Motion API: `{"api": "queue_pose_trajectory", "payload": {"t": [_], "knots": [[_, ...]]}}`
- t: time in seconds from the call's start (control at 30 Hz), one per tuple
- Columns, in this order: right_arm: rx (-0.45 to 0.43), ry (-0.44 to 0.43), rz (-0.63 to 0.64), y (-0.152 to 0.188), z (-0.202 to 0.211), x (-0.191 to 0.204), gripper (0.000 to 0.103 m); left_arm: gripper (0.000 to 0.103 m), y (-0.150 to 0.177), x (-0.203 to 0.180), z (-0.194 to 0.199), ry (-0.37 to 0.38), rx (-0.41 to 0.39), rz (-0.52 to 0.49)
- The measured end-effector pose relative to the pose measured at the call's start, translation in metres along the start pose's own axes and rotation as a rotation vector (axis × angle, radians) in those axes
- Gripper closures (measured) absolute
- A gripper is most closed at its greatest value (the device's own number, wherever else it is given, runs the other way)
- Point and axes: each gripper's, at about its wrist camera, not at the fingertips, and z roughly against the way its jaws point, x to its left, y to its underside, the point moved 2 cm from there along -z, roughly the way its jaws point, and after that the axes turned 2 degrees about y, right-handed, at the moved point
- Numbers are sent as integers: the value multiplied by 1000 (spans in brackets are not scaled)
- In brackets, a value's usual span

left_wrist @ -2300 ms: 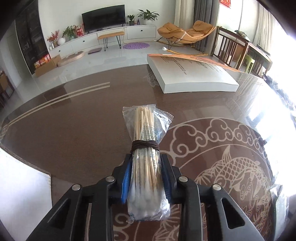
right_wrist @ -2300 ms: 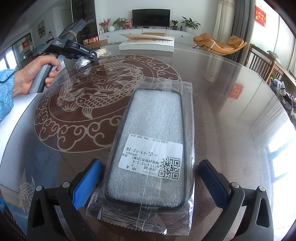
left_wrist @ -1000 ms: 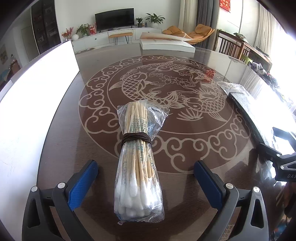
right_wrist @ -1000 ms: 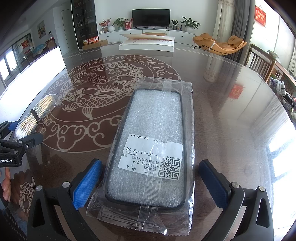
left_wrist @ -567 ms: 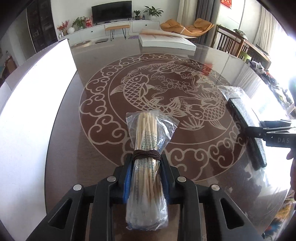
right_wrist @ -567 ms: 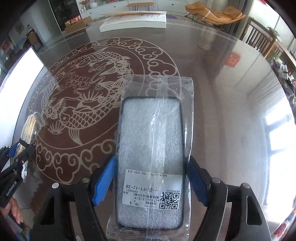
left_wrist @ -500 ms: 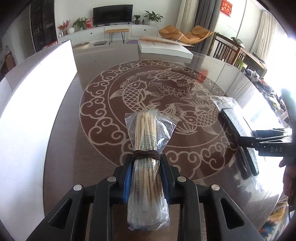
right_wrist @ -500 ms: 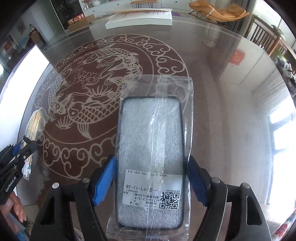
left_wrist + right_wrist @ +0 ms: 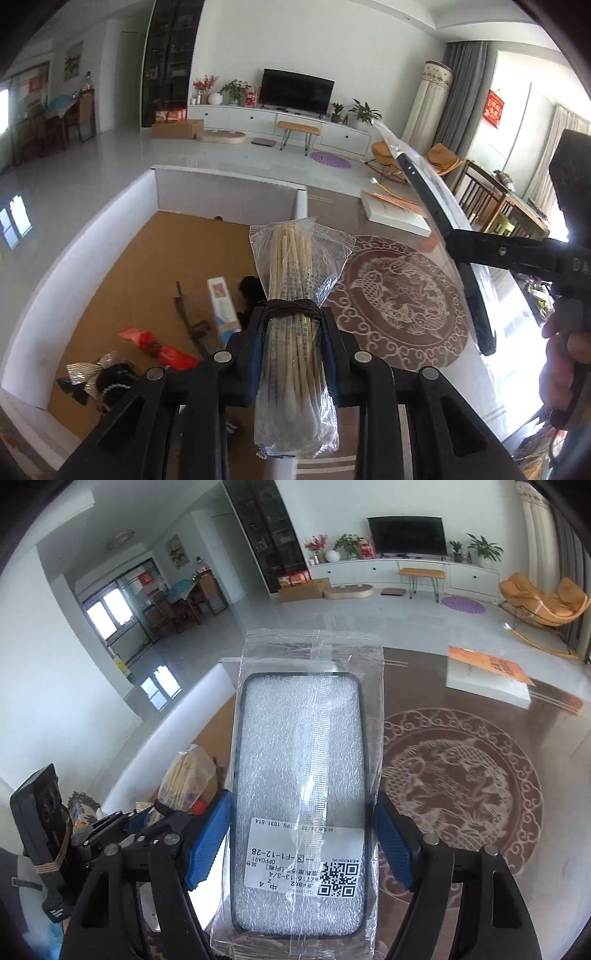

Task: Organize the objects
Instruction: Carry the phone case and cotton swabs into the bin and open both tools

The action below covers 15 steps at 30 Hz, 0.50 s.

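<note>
Left tongs [image 9: 291,325] grip the cotton swab bundle [image 9: 293,325]; right tongs [image 9: 301,843] clamp the bagged phone case [image 9: 301,775]. Lower each past the box [image 9: 92,236] wall beneath before releasing.

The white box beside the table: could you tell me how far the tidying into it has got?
Done: several small items already lie in the white box. In hand: the left gripper clamps the cotton swab bundle; the right gripper clamps the bagged phone case. Left: dropping both in.
</note>
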Motion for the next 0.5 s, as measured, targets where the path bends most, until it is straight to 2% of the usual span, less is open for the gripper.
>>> {"api": "queue_pose_trajectory", "payload": {"t": [0.07, 0.13, 0.27, 0.33, 0.37, 0.43, 0.5], "knots": [[1, -49, 74, -7, -26, 50, 27, 75, 1, 41, -3, -108, 32, 20], [20, -68, 158, -7, -55, 93, 27, 75, 9, 79, -14, -183, 101, 54], [131, -35, 265, 11, -133, 143, 27, 74, 32, 128, -31, -292, 231, 112], [227, -58, 262, 27, -166, 150, 27, 59, 40, 137, -31, -321, 252, 123], [254, -69, 251, 34, -177, 147, 27, 33, 43, 139, -30, -330, 251, 127], [262, -85, 224, 41, -182, 142, 27, 5, 45, 138, -28, -366, 217, 126], [242, -110, 191, 39, -172, 131, 26, 4, 48, 131, -21, -384, 166, 105]]}}
